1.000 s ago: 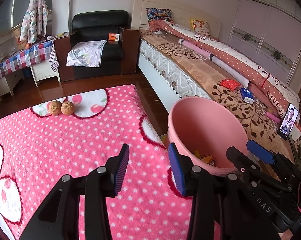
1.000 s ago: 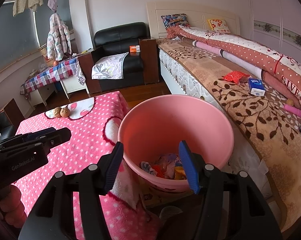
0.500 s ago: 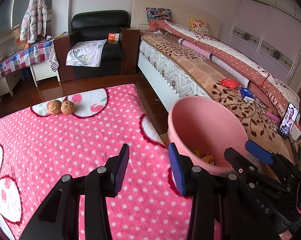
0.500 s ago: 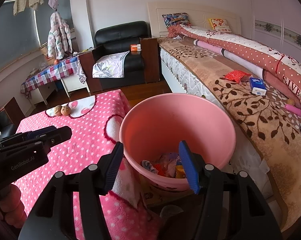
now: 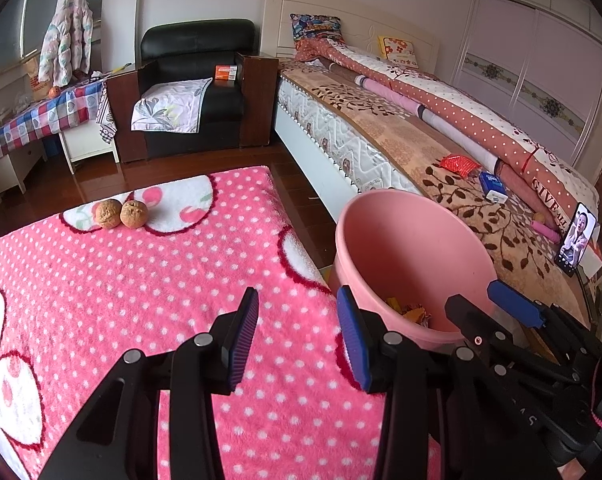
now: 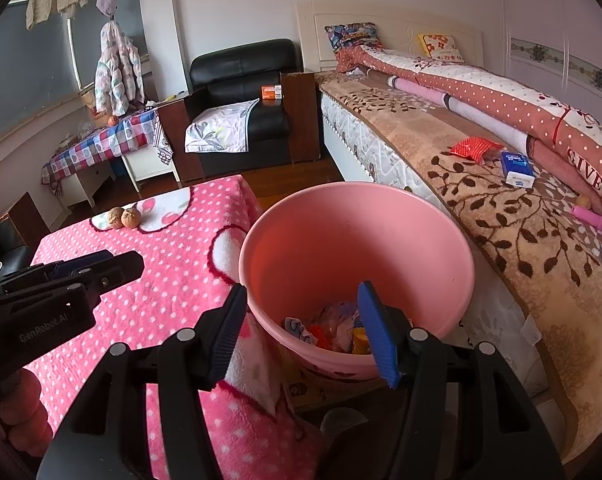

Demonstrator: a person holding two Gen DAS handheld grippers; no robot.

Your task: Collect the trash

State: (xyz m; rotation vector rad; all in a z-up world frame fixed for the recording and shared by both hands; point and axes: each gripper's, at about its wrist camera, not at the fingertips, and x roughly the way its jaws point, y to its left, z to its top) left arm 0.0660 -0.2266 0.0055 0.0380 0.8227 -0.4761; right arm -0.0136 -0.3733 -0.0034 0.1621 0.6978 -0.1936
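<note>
Both jaws stand wide open, nothing held: left gripper (image 5: 297,336) over the pink dotted blanket (image 5: 121,280), right gripper (image 6: 301,328) over the pink bucket (image 6: 381,208) at the blanket's right edge. Wrappers (image 6: 333,330) lie in the bucket's bottom. Two walnuts (image 5: 121,214) sit touching near the blanket's far edge.

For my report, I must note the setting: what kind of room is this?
Very likely a home bedroom: a large bed with a red dotted quilt, a black leather armchair, and a white sliding-door wardrobe.
</note>
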